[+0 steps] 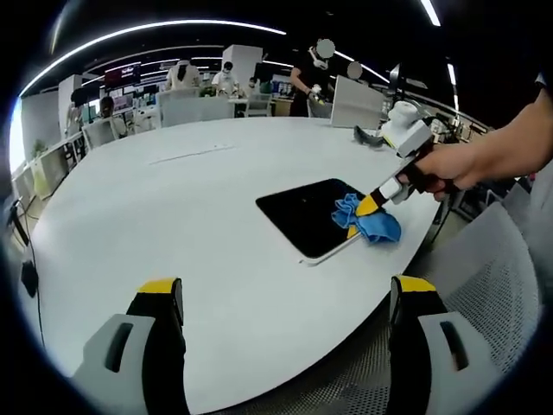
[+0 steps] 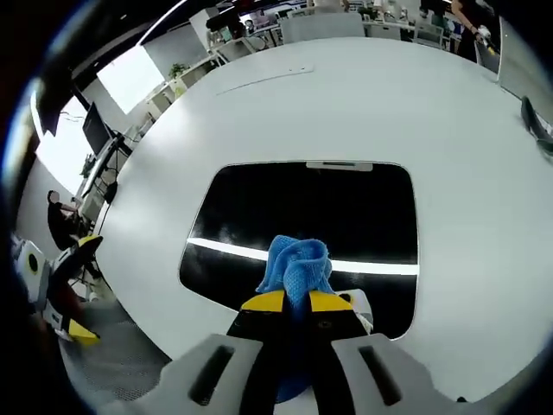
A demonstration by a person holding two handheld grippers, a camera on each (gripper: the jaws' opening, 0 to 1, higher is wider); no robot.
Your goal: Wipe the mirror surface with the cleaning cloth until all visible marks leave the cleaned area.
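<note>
Right gripper (image 2: 296, 301) clamped narrow on the blue cleaning cloth (image 2: 295, 266), yellow-tipped jaws pinching its bunched folds from both sides at six o'clock in the right gripper view. Cloth pressed against the dark mirror (image 2: 302, 212), at the near edge of the glass, just above the jaw tips. Mirror lying flat on the white table (image 2: 346, 95), rounded corners, a bright band of reflected light running across its lower half; marks on the glass too faint to tell.

Seen from the left gripper view: same right gripper (image 1: 367, 206) reaching in from three o'clock, held by a person's hand (image 1: 449, 169), cloth (image 1: 370, 221) bunched at the mirror's (image 1: 302, 212) right-hand corner, partly over the edge onto the table (image 1: 173, 225).

Left gripper (image 1: 285, 298) spread wide, holding nothing, jaws rising at seven and five o'clock over the table's near rim, well apart from mirror and cloth.

Beyond the table at twelve o'clock, several people among desks and monitors under long ceiling lights.
</note>
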